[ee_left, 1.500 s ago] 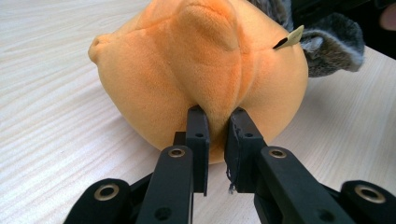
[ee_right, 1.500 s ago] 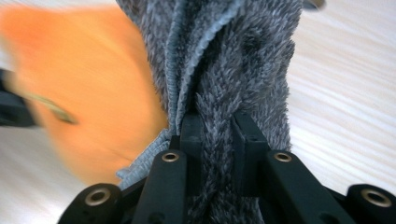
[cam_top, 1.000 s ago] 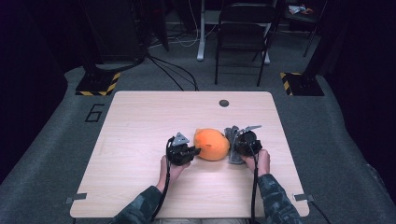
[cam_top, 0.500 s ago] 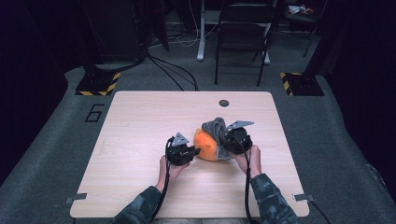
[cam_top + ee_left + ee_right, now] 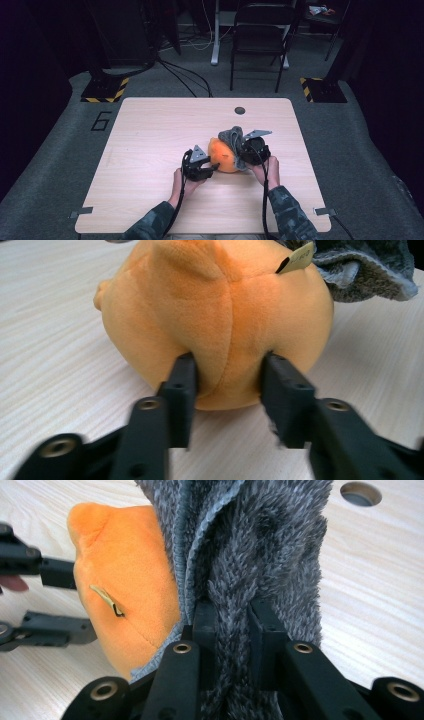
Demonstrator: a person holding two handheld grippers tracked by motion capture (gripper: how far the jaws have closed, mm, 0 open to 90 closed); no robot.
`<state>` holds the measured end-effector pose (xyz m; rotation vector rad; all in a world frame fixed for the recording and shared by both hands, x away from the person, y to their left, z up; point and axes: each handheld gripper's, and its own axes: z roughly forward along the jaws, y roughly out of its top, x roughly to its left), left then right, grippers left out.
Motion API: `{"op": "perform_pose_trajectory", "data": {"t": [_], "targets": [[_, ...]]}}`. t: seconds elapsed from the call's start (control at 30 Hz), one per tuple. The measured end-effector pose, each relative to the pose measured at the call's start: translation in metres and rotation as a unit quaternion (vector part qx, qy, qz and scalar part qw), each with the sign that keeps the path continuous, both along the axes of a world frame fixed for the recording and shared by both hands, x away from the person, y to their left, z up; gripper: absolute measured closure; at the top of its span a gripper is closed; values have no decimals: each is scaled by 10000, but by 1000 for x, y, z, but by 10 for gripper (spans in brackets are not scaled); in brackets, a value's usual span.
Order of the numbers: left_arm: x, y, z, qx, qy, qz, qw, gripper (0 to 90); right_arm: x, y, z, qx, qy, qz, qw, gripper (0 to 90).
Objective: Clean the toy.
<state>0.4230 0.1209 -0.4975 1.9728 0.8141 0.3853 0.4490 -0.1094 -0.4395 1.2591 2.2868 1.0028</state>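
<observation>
An orange plush toy (image 5: pixel 223 156) lies on the wooden table (image 5: pixel 150 130). My left gripper (image 5: pixel 227 375) holds a bulge at its near end. The jaws have just been opening, and the pads still dent the plush (image 5: pixel 215 305) on both sides. A paper tag (image 5: pixel 296 257) sticks out of its seam. My right gripper (image 5: pixel 232 615) is shut on a fold of grey fuzzy cloth (image 5: pixel 260 540), lifted against the far right side of the toy (image 5: pixel 125 570). In the high view the cloth (image 5: pixel 231 136) drapes over the toy's top beside the right gripper (image 5: pixel 241 152).
A round cable hole (image 5: pixel 240 110) sits near the table's far edge. A black chair (image 5: pixel 260 30) and floor cables stand beyond the table. Bare wood stretches to the left and front of the toy.
The right gripper has risen and moved left, pulling the grey cloth up from the toy's right side onto its top. The left hand stayed in place.
</observation>
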Motion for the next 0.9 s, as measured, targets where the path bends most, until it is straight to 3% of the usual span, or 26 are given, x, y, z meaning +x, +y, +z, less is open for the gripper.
{"op": "perform_pose_trajectory", "data": {"t": [0.13,0.27,0.37,0.4,0.5,0.6,0.7,0.77,0.9], "targets": [[1,3,1,-71,57,35,10000,764,0,-4,1,122,16,-33,9999,763],[0,2,7,-154,137,59,9998,799,-5,-4,10,211,-150,13,9997,765],[0,2,11,-257,154,33,9995,810,-9,-3,23,455,-232,52,9987,766],[-1,0,12,-278,147,30,9995,812,-11,-1,28,586,-264,103,9979,765],[-5,-4,15,-309,184,-44,9993,813,-20,10,38,672,-401,315,9964,764],[-7,-6,19,-321,142,-79,9994,814,-28,27,38,448,-468,555,9964,755],[-5,-5,15,-268,210,-88,9994,813,-27,35,28,6,-586,533,9969,755],[-2,-3,13,-268,203,-78,9994,812,-24,33,24,15,-534,487,9974,755],[0,-1,12,-233,216,-75,9995,811,-20,28,20,-226,-587,352,9974,755]]}}
